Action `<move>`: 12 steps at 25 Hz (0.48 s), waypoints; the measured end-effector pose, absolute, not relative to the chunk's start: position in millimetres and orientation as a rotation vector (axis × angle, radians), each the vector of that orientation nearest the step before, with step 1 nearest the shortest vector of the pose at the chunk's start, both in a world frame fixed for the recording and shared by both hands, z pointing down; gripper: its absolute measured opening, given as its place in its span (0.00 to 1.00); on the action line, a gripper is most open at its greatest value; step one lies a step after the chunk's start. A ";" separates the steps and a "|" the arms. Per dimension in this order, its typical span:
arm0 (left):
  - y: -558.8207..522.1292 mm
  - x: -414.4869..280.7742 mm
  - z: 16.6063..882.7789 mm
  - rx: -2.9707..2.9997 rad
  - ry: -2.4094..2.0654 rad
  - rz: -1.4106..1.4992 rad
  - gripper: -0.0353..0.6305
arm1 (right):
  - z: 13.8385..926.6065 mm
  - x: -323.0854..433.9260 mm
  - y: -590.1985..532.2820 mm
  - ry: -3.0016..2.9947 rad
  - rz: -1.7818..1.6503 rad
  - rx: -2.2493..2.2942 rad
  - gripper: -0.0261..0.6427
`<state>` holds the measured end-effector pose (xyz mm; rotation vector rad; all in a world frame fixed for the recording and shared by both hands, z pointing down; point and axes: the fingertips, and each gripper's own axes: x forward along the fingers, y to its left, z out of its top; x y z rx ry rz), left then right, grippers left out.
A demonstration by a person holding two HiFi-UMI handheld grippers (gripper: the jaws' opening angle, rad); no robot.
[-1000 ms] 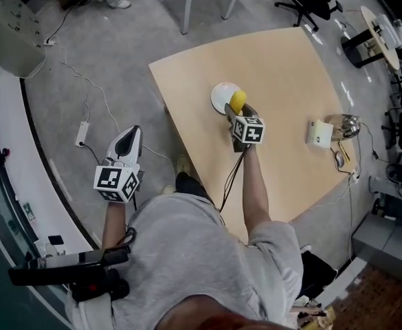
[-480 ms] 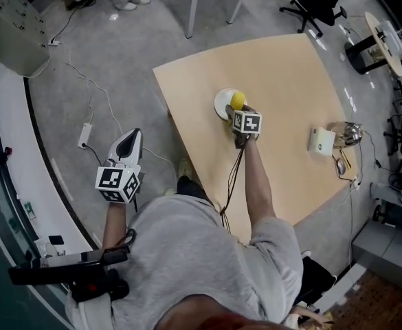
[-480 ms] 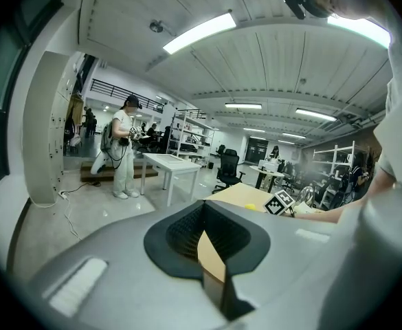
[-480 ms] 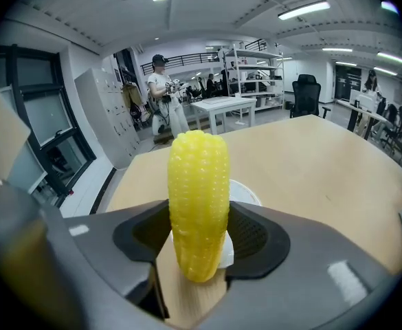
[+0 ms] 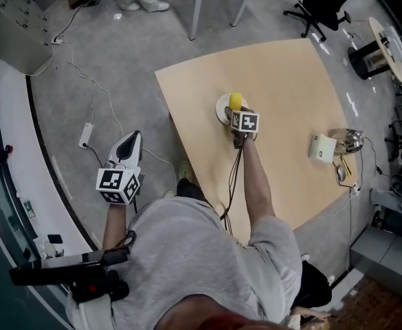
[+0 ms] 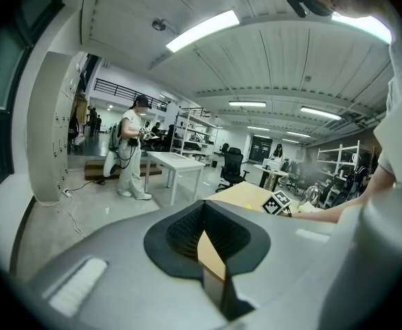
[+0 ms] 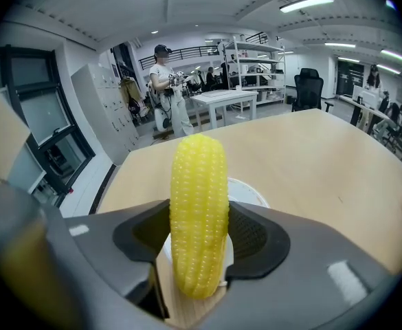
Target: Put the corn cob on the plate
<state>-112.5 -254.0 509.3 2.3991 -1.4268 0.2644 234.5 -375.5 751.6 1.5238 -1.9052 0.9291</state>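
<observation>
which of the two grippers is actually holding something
The right gripper: its jaws clamp the yellow corn cob over the white plate. The left gripper hangs off the table, nothing between its jaws.

corn cob (image 5: 236, 101) above plate (image 5: 219, 109), perhaps touching | plate on table (image 5: 290, 74)

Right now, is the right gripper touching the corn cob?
Touching. The right gripper view shows the right gripper with its jaws clamped against both sides of the corn cob, no gap.
</observation>
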 end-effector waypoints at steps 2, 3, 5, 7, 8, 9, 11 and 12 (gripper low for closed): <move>-255.6 -112.7 510.5 2.394 -1.431 0.267 0.08 | 756.6 235.1 -378.5 -1.898 0.932 1.517 0.42; -256.0 -112.7 510.6 2.391 -1.433 0.268 0.08 | 758.7 235.6 -379.5 -1.891 0.933 1.514 0.42; -256.4 -112.6 510.0 2.388 -1.437 0.270 0.08 | 762.7 236.3 -380.4 -1.879 0.941 1.508 0.42; -256.8 -113.4 510.0 2.384 -1.440 0.276 0.08 | 766.3 235.6 -381.6 -1.872 0.951 1.500 0.42; -257.3 -114.3 510.2 2.382 -1.443 0.278 0.08 | 767.8 235.0 -382.7 -1.870 0.953 1.495 0.42; -257.7 -115.3 510.4 2.379 -1.447 0.279 0.08 | 769.1 234.3 -383.8 -1.868 0.952 1.491 0.42; -258.5 -117.3 510.6 2.372 -1.453 0.279 0.08 | 770.0 232.5 -385.8 -1.870 0.946 1.481 0.42; -258.8 -118.0 510.4 2.369 -1.457 0.279 0.08 | 770.5 232.0 -386.4 -1.871 0.948 1.479 0.42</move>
